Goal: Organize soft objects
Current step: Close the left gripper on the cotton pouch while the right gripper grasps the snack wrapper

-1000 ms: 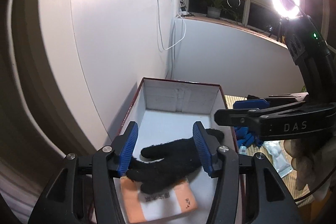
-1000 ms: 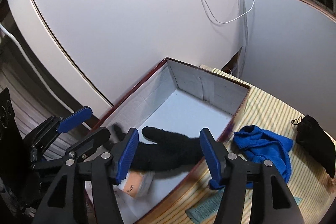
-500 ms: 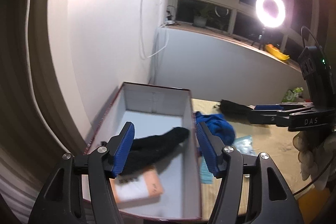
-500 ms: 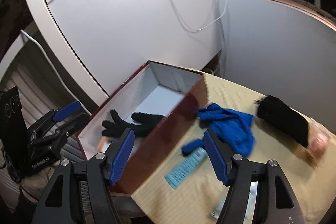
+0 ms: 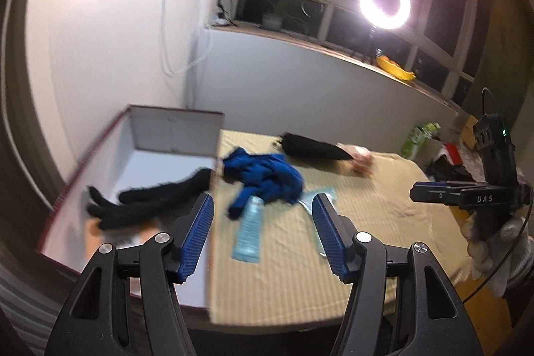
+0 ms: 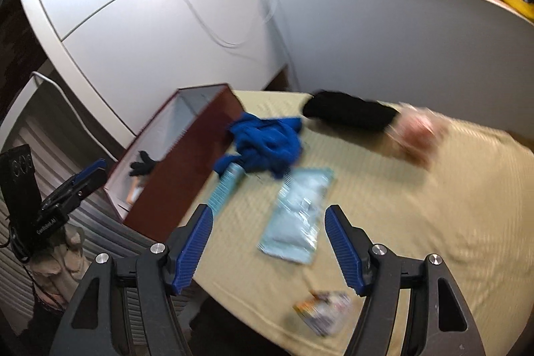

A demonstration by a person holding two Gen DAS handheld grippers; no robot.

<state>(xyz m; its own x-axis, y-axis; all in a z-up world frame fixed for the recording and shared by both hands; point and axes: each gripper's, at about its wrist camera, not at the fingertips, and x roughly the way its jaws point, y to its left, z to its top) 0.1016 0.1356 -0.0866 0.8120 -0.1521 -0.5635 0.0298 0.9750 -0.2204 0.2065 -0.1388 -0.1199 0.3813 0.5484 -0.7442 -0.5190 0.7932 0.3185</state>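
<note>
A: While both tools hang above the desk (image 6: 434, 189), what do the jaws show?

B: Left gripper (image 5: 262, 232): jaws wide, nothing between them. Right gripper (image 6: 267, 242): same, wide and empty. Each is held in a gloved hand; the left hand (image 6: 60, 252) shows at the edge of the right wrist view, the right hand (image 5: 490, 239) at the edge of the left wrist view.

A: And the soft things?

B: Black glove (image 5: 147, 202) lies inside the red-sided box (image 6: 180, 165), fingers toward the near end, cuff reaching toward the desk-side wall. It lies partly over an orange and white packet (image 5: 110, 236) on the box floor. Blue cloth (image 6: 267, 142), crumpled, sits on the desk right against the box's outer wall. Further back, a long black soft item (image 6: 350, 114) lies on the desk, apart from the cloth, with something pinkish (image 6: 417, 135) at one end, too blurred to name.

A: Anything else on the cover?

B: A pale blue tube (image 5: 250, 229) pokes out from under the blue cloth's near edge. A flat clear pouch (image 6: 297, 219) lies beside the tube, between the right gripper's fingers as seen from its camera, though below them. A small printed wrapper (image 6: 320, 309) sits near the desk's front edge. Ring light (image 5: 383, 2) glows by the window.
</note>
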